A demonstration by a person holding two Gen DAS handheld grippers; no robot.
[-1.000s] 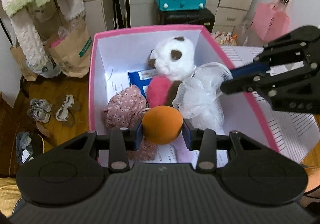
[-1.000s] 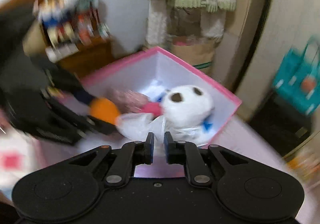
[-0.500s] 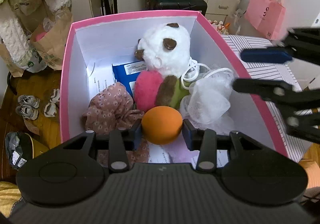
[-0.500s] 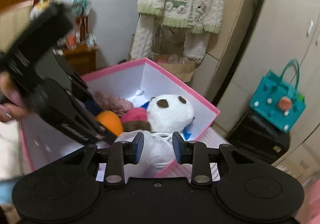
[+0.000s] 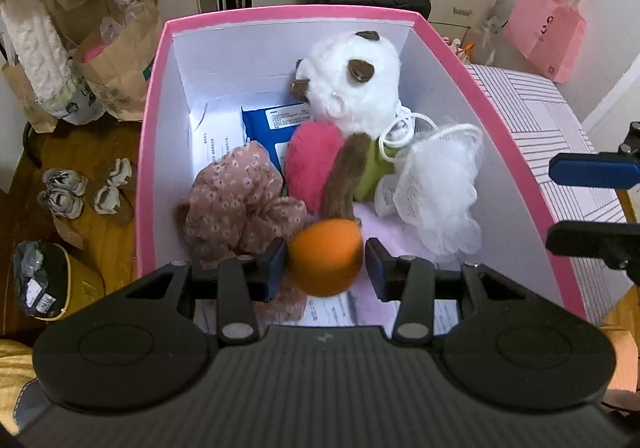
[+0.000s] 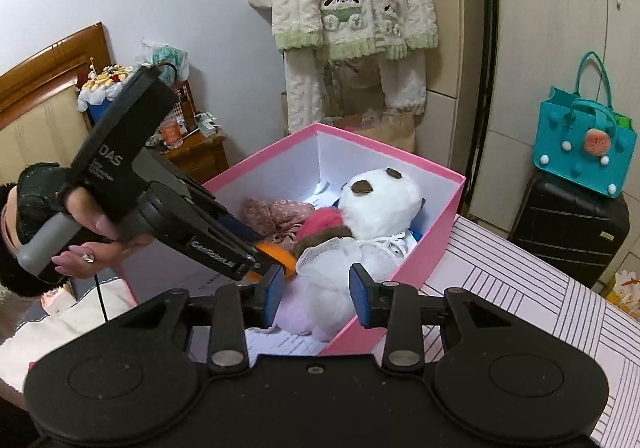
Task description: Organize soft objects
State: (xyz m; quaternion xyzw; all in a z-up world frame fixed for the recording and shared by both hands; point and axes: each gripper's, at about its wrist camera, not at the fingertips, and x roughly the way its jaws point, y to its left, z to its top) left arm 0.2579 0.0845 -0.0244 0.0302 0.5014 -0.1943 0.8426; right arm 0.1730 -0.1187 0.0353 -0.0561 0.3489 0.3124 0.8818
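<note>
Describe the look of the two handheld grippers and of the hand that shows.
Both grippers are black plastic with blue pads on the fingers and silver rivets. In the right wrist view the left gripper has a grey handle, white lettering on its body and a thin black cable. The hand on it wears a black sleeve, a ring and pale polished nails.

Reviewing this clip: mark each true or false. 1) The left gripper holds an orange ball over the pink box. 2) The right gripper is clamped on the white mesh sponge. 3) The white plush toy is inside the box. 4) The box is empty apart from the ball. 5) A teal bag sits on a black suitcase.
1) True: the left gripper grips the orange ball above the pink box.
2) False: the right gripper is opening, empty; the mesh sponge lies in the box.
3) True: white plush toy.
4) False: toys and floral cloth lie inside.
5) True: teal bag, suitcase.
</note>
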